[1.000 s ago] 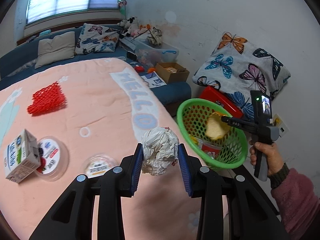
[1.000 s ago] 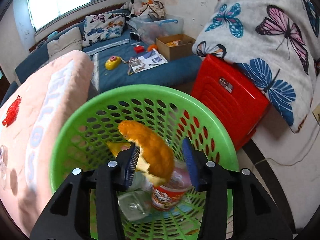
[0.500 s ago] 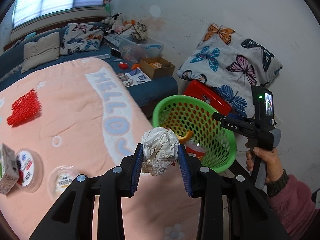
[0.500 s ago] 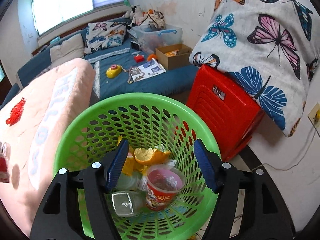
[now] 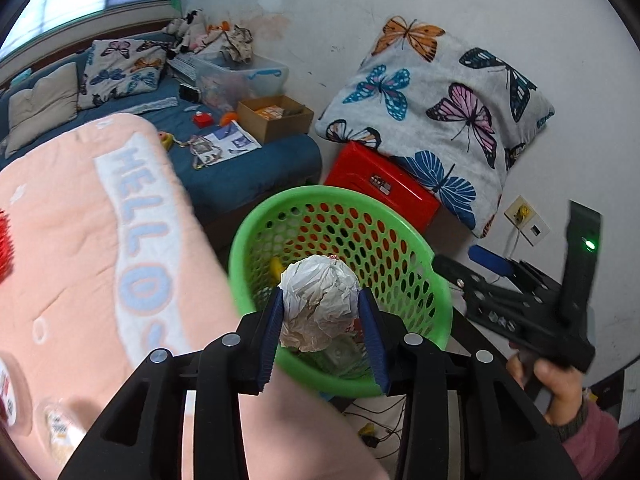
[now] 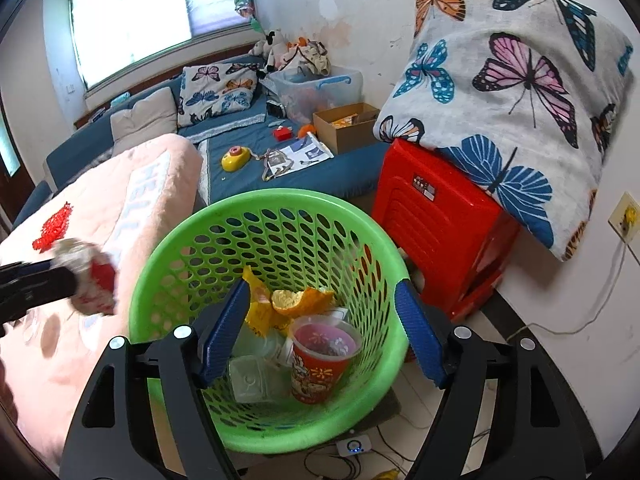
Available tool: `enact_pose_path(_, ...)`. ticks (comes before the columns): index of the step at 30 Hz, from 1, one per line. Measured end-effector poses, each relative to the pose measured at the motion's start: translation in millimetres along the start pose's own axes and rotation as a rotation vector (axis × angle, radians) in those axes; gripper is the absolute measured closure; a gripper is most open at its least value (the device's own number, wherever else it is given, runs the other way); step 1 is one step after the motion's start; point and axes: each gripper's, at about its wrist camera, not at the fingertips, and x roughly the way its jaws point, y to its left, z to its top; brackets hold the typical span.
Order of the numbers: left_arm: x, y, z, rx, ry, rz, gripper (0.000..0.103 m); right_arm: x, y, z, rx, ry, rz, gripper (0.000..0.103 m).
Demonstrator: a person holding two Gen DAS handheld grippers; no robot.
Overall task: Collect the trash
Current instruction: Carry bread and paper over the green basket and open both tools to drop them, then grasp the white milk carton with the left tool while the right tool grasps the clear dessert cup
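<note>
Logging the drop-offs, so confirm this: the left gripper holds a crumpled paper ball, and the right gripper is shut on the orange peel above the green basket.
Wrong on one point: the right gripper is open and empty, as the right wrist view shows. The orange peel already lies inside the green basket. The left gripper does hold the crumpled paper ball.

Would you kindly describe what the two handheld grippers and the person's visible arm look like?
Both the left gripper and right gripper have black angular frames with silver bolts and ribbed blue finger pads. The right one carries a green indicator light. The hand wears a pink sleeve with dark cuff.
</note>
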Motion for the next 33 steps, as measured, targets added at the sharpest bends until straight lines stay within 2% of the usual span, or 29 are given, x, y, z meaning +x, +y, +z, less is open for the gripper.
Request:
enact_pose_path(7, 26.3, -7.7, 6.2, 0.01, 0.04, -0.008, 0.057, -7.8, -6.0, -9.7, 0.016, -0.001, 0.008, 0.027)
enact_pose_path(14, 24.6, -5.2, 1.7, 0.007, 0.039, -0.002, 0.045, -11.1, -6.0, -14.3, 0.03, -0.001, 0.024, 0.027)
enact_pose_path(23, -17.5, 15.0, -14.6, -0.015, -0.017, 0.07, 0.044, -21.6, 16.5, -17.5, 0.004, -0.01, 0.088, 0.025)
enact_pose_path(33, -79.6, 65.2, -49.8, -0.072, -0.073, 0.183, 0.042, -28.1, 71.7, -18.0, -0.069, -0.009, 0.195, 0.022)
